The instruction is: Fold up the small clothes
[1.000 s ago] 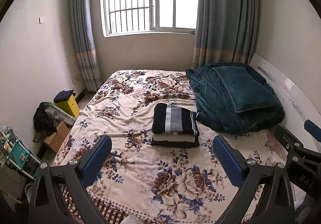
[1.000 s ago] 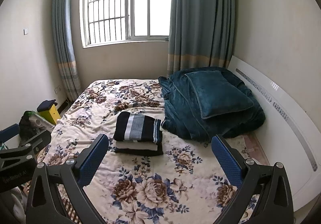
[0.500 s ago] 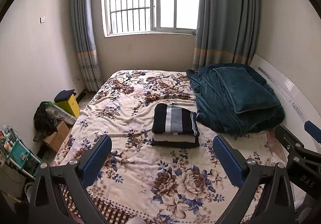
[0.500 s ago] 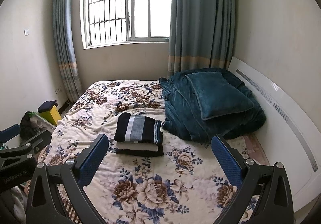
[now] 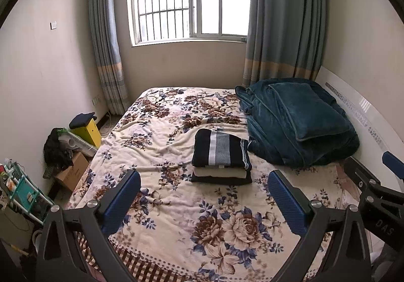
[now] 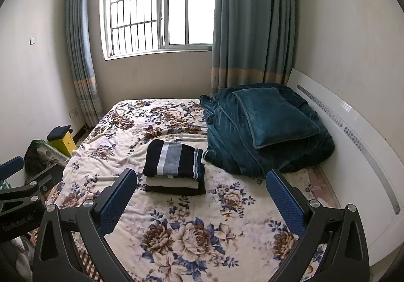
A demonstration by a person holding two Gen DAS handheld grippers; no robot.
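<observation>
A stack of folded clothes (image 5: 221, 159) lies mid-bed on the floral bedspread (image 5: 176, 206): a dark navy top with white and grey stripes, over a cream piece and a dark one. It also shows in the right wrist view (image 6: 175, 168). My left gripper (image 5: 204, 203) is open and empty, held above the near part of the bed, well short of the stack. My right gripper (image 6: 202, 202) is open and empty too, at about the same distance. Each gripper's frame shows at the edge of the other's view.
A folded teal blanket with a pillow (image 5: 295, 125) sits at the bed's far right by the white headboard (image 6: 353, 145). Left of the bed are a yellow box (image 5: 88, 130), a cardboard box (image 5: 73, 173) and a small cart (image 5: 20, 188). A window and curtains stand behind.
Both grippers have drifted very slightly, so the view shifts a little; the stack and the open jaws are as before.
</observation>
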